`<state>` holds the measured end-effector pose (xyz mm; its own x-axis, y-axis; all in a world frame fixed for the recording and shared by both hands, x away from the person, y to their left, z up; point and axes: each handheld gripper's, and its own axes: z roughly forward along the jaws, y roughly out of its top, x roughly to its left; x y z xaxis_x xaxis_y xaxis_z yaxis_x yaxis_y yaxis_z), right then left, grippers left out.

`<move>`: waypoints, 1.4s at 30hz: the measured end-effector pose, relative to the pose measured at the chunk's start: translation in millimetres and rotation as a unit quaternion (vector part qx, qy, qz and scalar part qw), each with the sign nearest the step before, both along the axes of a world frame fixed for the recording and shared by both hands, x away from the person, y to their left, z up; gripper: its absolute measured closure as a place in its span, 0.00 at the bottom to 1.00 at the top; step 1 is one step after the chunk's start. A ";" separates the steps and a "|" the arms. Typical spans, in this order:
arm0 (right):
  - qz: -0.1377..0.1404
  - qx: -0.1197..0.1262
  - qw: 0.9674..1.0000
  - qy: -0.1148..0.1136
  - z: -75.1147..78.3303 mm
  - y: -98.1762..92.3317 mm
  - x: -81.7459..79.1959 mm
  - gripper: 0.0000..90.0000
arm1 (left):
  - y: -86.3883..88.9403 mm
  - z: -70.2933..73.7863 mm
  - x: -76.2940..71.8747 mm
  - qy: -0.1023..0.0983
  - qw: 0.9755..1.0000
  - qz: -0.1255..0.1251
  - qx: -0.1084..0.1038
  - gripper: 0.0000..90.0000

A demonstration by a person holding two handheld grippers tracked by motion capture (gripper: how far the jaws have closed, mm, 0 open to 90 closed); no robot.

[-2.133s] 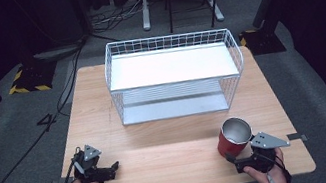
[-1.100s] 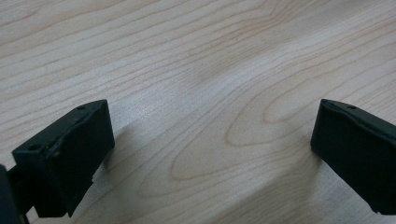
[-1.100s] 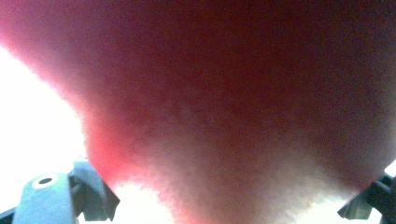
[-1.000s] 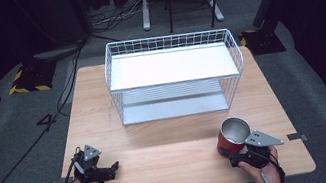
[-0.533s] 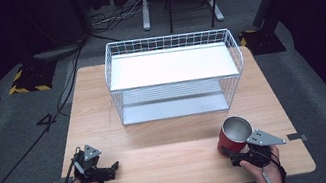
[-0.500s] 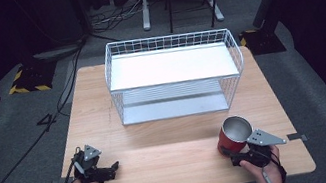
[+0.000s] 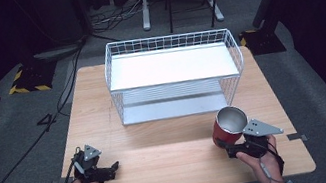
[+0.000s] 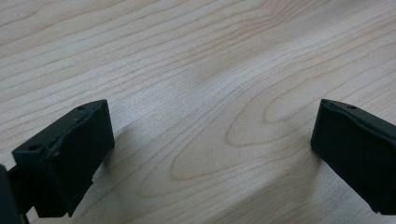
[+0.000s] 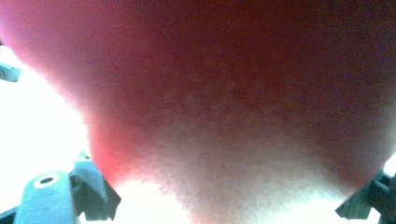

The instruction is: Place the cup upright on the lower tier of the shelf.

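Two grippers at near table [image 7: 173, 163] edge. Right gripper [image 7: 226, 147]: jaws either side of red cup [image 7: 228, 126], clamped on its lower wall; cup upright, steel-lined mouth up, close in front of white wire basket [image 7: 175, 73]. Left gripper [image 8: 212, 154]: jaws spread wide over bare wood, grasping nothing, well apart from cup.

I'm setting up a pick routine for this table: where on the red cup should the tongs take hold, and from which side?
Grip the red cup low on its round side wall, coming in level from the person's side, as the right tongs already do. It stands upright with its mouth open upward, so opposite walls offer the jaws a straight pinch, and the wire basket behind leaves the far side more awkward.
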<state>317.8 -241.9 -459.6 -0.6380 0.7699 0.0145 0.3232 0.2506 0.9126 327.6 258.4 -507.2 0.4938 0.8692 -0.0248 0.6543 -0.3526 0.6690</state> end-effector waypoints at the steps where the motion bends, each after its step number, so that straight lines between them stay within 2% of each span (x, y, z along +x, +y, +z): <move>1: 0.002 -0.001 1.000 0.000 2.1 1.6 1.5 0.18 | 0.0 0.0 0.0 0.000 1.000 0.000 0.000 0.00; 8: 0.028 -0.006 1.000 -0.005 14.2 17.4 15.0 0.18 | 0.0 -0.1 -0.5 0.000 1.000 0.000 0.000 0.00; 20: 0.052 -0.009 0.999 -0.001 19.7 41.3 40.7 0.18 | 0.3 0.0 -2.7 0.002 1.000 0.005 0.000 0.00; 31: 0.054 -0.006 0.998 0.010 17.4 57.2 63.5 0.18 | 0.3 -0.1 -3.0 0.000 1.000 0.006 0.000 0.00; 42: 0.050 -0.016 0.999 0.009 10.3 77.3 89.2 0.18 | 0.3 -0.1 -2.9 0.000 1.000 0.006 0.000 0.00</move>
